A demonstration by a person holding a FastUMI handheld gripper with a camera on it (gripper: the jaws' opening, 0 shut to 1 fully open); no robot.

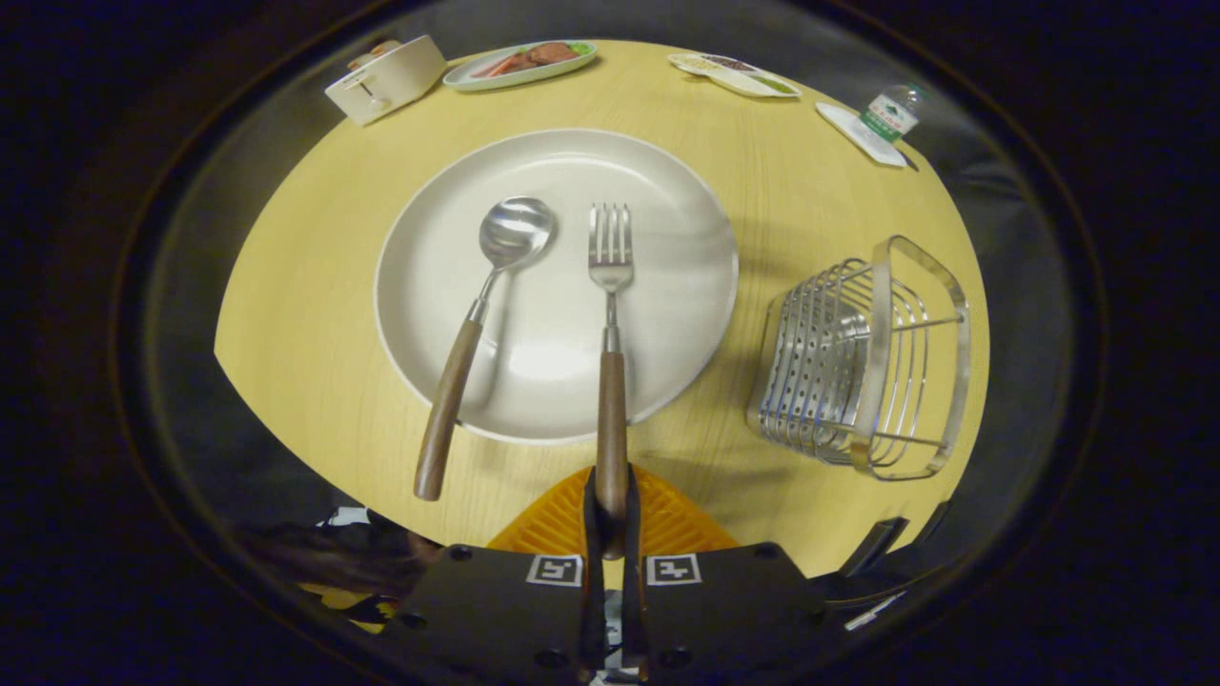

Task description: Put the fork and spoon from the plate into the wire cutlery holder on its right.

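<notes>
Two utensils on plate point(667, 314), ahead of claw point(611, 519). Claw fingers nearly closed, both pressing end of fork point(611, 381) handle. Fork runs straight ahead from claw, tines on plate, handle overhanging near rim. Spoon point(477, 333) lies just left of fork, untouched, bowl on plate, handle slanting off near rim over counter point(315, 314). Wire cutlery holder point(863, 362) stands ahead and right of claw, beside plate, apart from it. Small dishes and bottle point(891, 112) far beyond plate.
</notes>
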